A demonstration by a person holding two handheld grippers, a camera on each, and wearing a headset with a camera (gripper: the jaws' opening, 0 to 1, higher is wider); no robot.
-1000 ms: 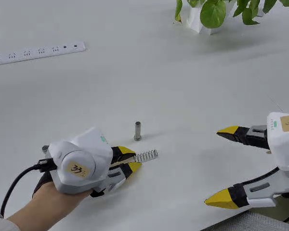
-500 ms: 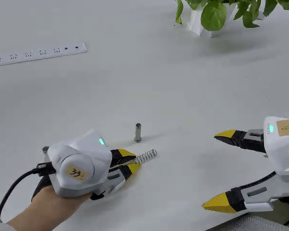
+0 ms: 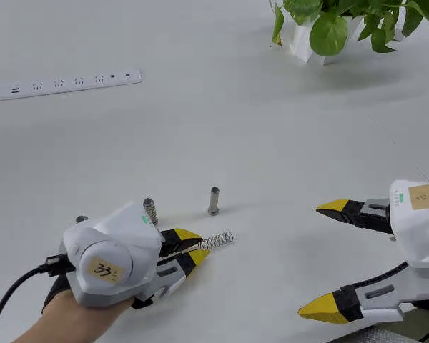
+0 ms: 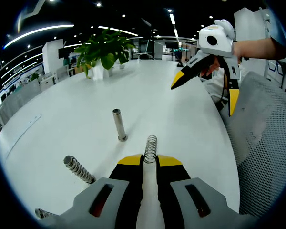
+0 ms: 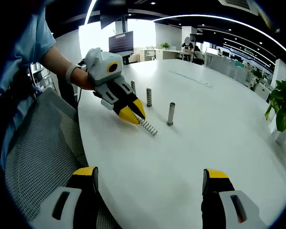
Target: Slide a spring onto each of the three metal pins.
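My left gripper [image 3: 194,243] is shut on one end of a spring [image 3: 216,240], which sticks out level over the white table. The spring's free end [image 4: 151,145] lies just short of a bare upright metal pin [image 3: 214,201] [image 4: 118,125]. A second pin [image 3: 150,211] [image 4: 78,168] wears a spring. Behind the left gripper's body, the top of a third pin [image 3: 81,219] peeks out. My right gripper [image 3: 313,259] [image 5: 150,174] hangs wide open at the table's right edge, holding nothing. From there I see the left gripper [image 5: 128,113], its spring [image 5: 148,126] and the bare pin [image 5: 170,113].
A white power strip [image 3: 68,83] lies at the far left. A potted plant [image 3: 336,28] stands at the far right. A grey mesh chair [image 4: 262,143] sits off the near table edge, below the right gripper.
The head camera has shifted, bringing the sprung pin and the third pin into sight. The left gripper still holds the spring close to the bare pin. The right gripper stays open.
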